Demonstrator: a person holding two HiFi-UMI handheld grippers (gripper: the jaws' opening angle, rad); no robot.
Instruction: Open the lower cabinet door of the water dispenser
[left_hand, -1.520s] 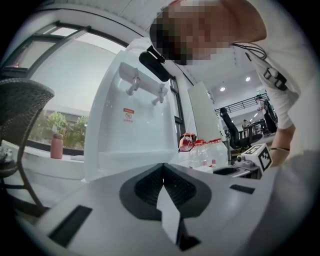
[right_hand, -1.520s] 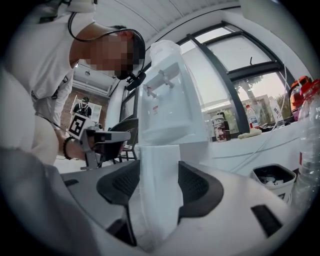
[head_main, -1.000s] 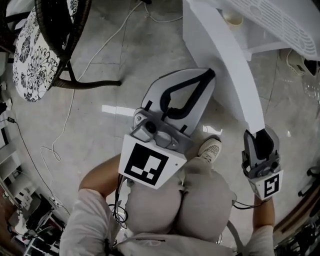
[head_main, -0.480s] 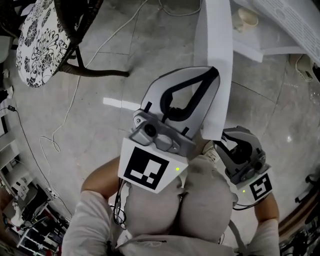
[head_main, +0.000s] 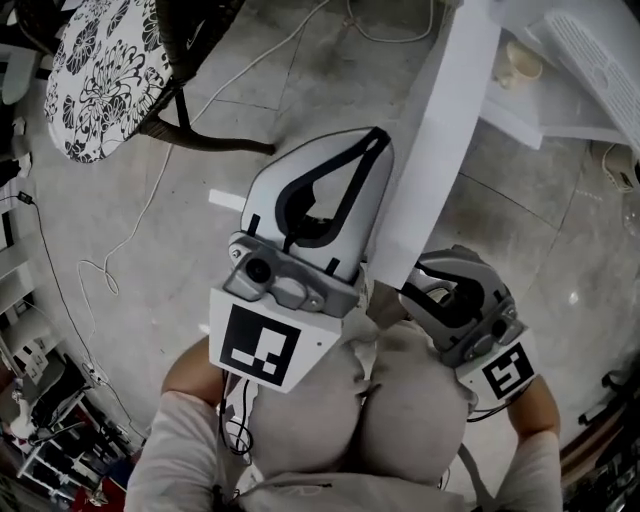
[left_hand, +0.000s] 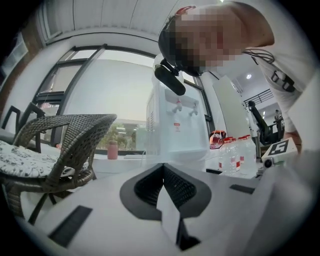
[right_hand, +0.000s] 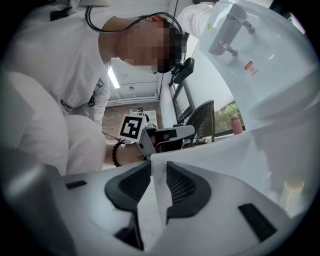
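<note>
Water dispenser (right_hand: 250, 75): the lower cabinet door (head_main: 440, 150) is swung out, its free edge pinched by the right gripper (head_main: 425, 288), whose jaws have just been opening. A wicker chair (head_main: 185, 40) and a floor cable (head_main: 150, 200) are noted to its left. The left gripper (head_main: 372, 138), jaws together and empty, is held alongside the door, and one cup (head_main: 518, 62) is kept in the open cabinet.

White cabinet door (head_main: 440, 150); grey marbled floor (head_main: 520, 210) beside it; left of door, black-and-white floral cushion (head_main: 110, 80), dark wicker chair (head_main: 195, 25).
</note>
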